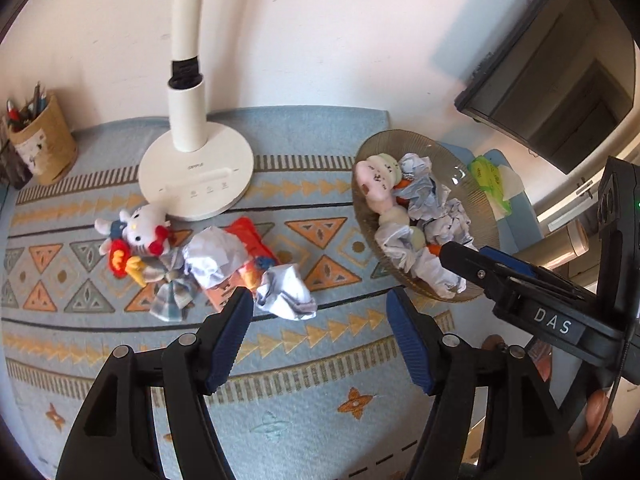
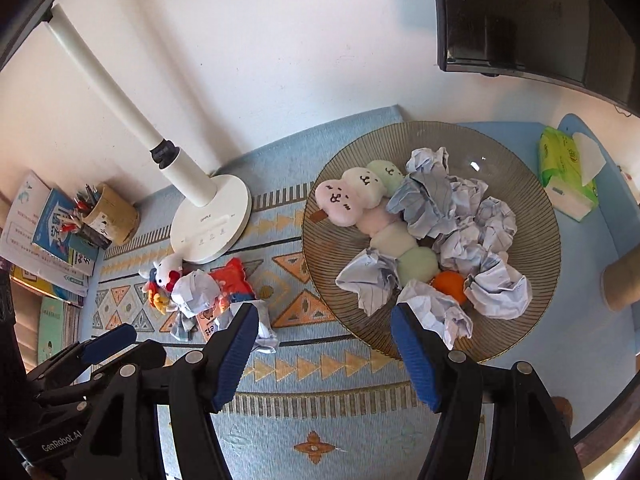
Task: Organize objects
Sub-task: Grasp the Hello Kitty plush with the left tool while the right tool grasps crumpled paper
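A ribbed glass bowl (image 2: 532,208) (image 1: 480,200) holds several crumpled paper balls (image 2: 496,284), two plush dango skewers (image 2: 352,196) and an orange ball (image 2: 450,285). On the patterned mat lie a Hello Kitty plush (image 1: 140,228), two crumpled paper balls (image 1: 288,292) (image 1: 216,252), a red packet (image 1: 248,232) and a checked bow (image 1: 172,296). My left gripper (image 1: 320,304) is open and empty, just right of the nearest paper ball. My right gripper (image 2: 324,320) is open and empty at the bowl's near left rim; it shows in the left wrist view (image 1: 460,252).
A white desk lamp (image 1: 196,184) stands at the back of the mat. A pen holder (image 1: 44,144) and books (image 2: 44,232) are at the left. A green tissue pack (image 2: 564,176) lies right of the bowl. A dark monitor (image 1: 560,80) hangs at the upper right.
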The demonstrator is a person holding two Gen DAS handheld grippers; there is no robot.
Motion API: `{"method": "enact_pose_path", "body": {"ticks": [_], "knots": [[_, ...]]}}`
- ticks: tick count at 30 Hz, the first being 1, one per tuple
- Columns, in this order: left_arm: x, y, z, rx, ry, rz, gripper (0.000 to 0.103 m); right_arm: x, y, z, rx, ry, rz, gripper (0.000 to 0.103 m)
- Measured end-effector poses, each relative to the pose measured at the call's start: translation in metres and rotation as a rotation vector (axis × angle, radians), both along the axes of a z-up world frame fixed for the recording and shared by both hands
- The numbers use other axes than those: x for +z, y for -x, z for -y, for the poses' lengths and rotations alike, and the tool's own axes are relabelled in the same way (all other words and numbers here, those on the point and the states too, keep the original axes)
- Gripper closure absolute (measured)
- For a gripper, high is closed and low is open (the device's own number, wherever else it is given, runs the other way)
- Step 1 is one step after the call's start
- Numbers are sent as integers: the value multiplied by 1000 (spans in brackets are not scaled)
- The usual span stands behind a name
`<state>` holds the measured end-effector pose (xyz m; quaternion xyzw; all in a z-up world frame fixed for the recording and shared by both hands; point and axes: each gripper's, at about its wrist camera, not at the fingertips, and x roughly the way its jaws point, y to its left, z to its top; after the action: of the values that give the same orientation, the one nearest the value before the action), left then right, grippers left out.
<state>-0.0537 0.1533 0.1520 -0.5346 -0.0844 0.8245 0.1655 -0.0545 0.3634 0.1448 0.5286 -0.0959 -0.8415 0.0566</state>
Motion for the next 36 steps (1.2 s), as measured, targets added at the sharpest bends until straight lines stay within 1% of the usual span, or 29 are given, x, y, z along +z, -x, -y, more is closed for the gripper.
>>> {"method": "enact_pose_path", "body": {"ticks": [6,9,12,17,19,21,25,28,30,32,33,34,36], "knots": [[-19,-10,73,157,-22,41,36,-17,1,23,-4,16,68,36],[-25,-10,102,208,-36,51,36,-24,2,45,16,26,90,36],[-29,-6,124,229,-53,51,36,-30,2,72,49,37,108,36],[-44,17,149,207,-57,71,36,-41,7,114,106,36,135,36],[-52,30,155,174,-56,83,36,-44,10,125,126,32,139,36],[-60,44,156,124,-27,84,36,-46,16,134,143,30,137,36],[-81,75,141,-71,56,75,36,-58,34,146,164,48,155,36],[-98,96,125,-214,113,85,36,-73,52,153,159,43,195,36],[-108,106,117,-287,138,96,36,-84,63,156,153,56,229,36],[-115,116,112,-326,159,97,36,-94,73,159,156,66,255,36],[-115,118,110,-334,183,78,34,-99,76,161,161,70,267,36],[-115,121,109,-348,188,66,32,-103,79,163,168,86,279,36],[-117,125,112,-358,161,61,30,-110,84,167,180,102,302,36]]}}
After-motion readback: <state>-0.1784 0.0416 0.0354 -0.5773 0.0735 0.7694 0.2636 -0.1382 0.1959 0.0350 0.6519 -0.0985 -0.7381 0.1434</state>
